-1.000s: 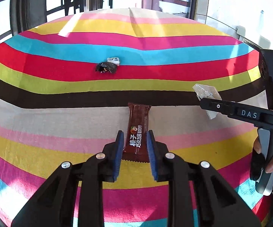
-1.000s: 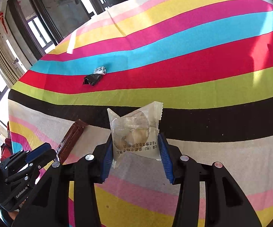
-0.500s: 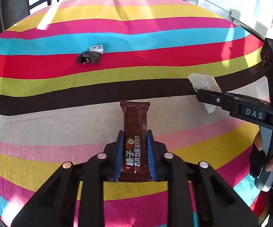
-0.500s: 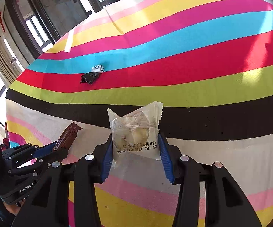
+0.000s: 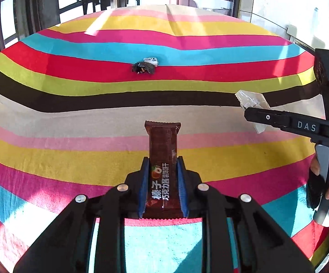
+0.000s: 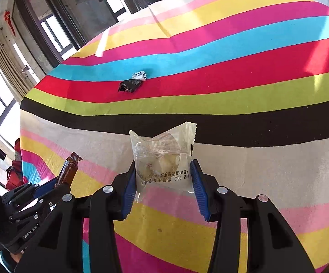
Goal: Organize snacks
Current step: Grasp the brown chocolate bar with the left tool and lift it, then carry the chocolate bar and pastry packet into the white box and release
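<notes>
Item 1: my left hand-held gripper [image 5: 163, 183], blue pads clamped on a brown chocolate bar [image 5: 163, 159]. The bar lies lengthwise between the fingers, its crimped far end jutting forward above the striped cloth [image 5: 73, 163] that covers the tabletop.

Item 2: my right hand-held gripper [image 6: 163, 177], pads clamped on a clear pastry packet [image 6: 162, 157]. The packet stands upright between the fingers, printed side toward the camera, its top seal over the cloth's black stripe [image 6: 255, 127].

Item 3: black candy wrapper [image 6: 129, 84], lying on the red stripe, beyond the black stripe and well apart from both held snacks.

Item 4: small white candy [image 6: 139, 75], just beside the black wrapper on its far side, at the edge of the blue stripe.
</notes>
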Motion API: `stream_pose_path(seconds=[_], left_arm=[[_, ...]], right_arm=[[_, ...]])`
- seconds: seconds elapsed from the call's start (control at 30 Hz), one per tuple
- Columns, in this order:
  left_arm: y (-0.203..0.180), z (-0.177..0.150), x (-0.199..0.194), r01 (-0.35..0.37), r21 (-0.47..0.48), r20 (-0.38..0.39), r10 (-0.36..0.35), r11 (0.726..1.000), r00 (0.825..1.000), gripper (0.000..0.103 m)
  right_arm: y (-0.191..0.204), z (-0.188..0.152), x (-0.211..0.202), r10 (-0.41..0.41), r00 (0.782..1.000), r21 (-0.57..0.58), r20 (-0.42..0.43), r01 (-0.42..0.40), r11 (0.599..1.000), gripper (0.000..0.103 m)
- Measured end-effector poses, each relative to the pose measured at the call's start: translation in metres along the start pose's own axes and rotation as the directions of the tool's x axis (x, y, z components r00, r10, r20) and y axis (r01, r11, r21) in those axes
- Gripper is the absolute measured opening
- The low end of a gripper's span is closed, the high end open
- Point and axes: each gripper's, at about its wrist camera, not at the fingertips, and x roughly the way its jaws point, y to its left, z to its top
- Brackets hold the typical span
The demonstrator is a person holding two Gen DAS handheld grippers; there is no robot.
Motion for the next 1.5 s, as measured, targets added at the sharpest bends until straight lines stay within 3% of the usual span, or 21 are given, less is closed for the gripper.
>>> stream_pose_path(seconds=[0.43,0.9,1.23,1.5], left_arm=[[0.032,-0.034,-0.029,-0.037,-0.050,0.028,0.039,0.998,0.999,0.023],[0.072,-0.074,-0.060,-0.056,-0.120,0.048,0.062,0.991,0.997,0.023],[0.113,-0.107,-0.090,-0.102,-0.199,0.058,0.115,0.975,0.992,0.023],[0.144,-0.143,-0.122,-0.151,-0.274,0.057,0.173,0.950,0.983,0.023]], right_arm=[[0.094,-0.035,-0.013,0.107,0.994,-0.137,-0.006,-0.107,0.985,0.045],[0.160,-0.071,0.004,0.172,0.981,-0.218,-0.095,-0.189,0.957,0.045],[0.219,-0.098,0.014,0.222,0.959,-0.311,-0.178,-0.269,0.912,0.045],[0.266,-0.126,0.013,0.259,0.935,-0.400,-0.243,-0.340,0.851,0.045]])
